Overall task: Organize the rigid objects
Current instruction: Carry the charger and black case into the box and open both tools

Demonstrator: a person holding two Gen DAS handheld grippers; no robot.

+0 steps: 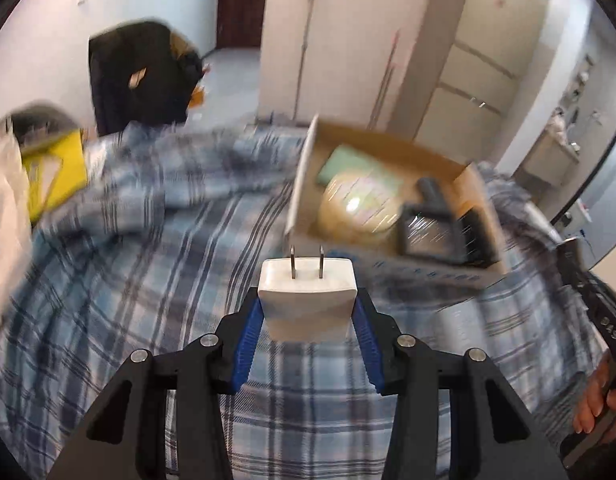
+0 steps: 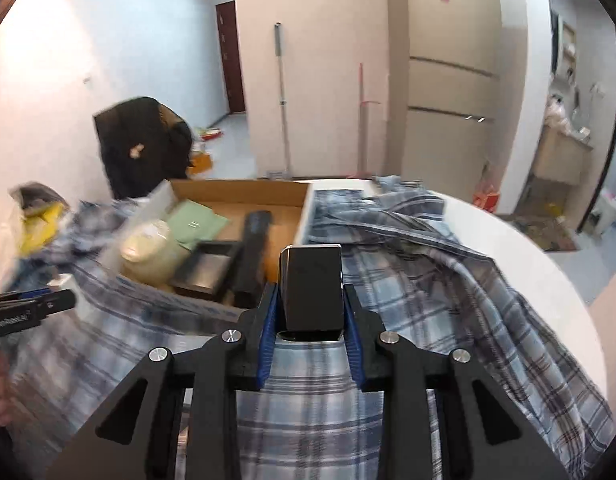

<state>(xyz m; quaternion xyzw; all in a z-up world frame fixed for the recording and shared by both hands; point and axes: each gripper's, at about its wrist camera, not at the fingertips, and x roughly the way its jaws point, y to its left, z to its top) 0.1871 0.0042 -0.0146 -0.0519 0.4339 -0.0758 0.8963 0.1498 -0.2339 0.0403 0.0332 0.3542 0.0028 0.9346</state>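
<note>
My left gripper (image 1: 306, 304) is shut on a white plug charger (image 1: 306, 294), its two metal prongs pointing away from me, held above the plaid cloth. The right gripper (image 2: 311, 300) is shut on a dark, glossy rectangular block (image 2: 311, 286). A cardboard box (image 1: 304, 168) lies ahead on the cloth; inside it are a pale round lidded container (image 1: 357, 208), a green flat item (image 1: 347, 164) and black items (image 1: 431, 228). In the right wrist view the same box (image 2: 244, 190) sits ahead to the left, and the left gripper's black tip (image 2: 36, 306) shows at the left edge.
A blue plaid cloth (image 2: 407, 280) covers a white round table (image 2: 519, 240). A yellow item (image 1: 54, 176) and a white bag lie at the left. A black chair (image 2: 144, 144), mop handles and a fridge (image 2: 451, 92) stand beyond. A hand (image 1: 595, 400) holds the right gripper's handle.
</note>
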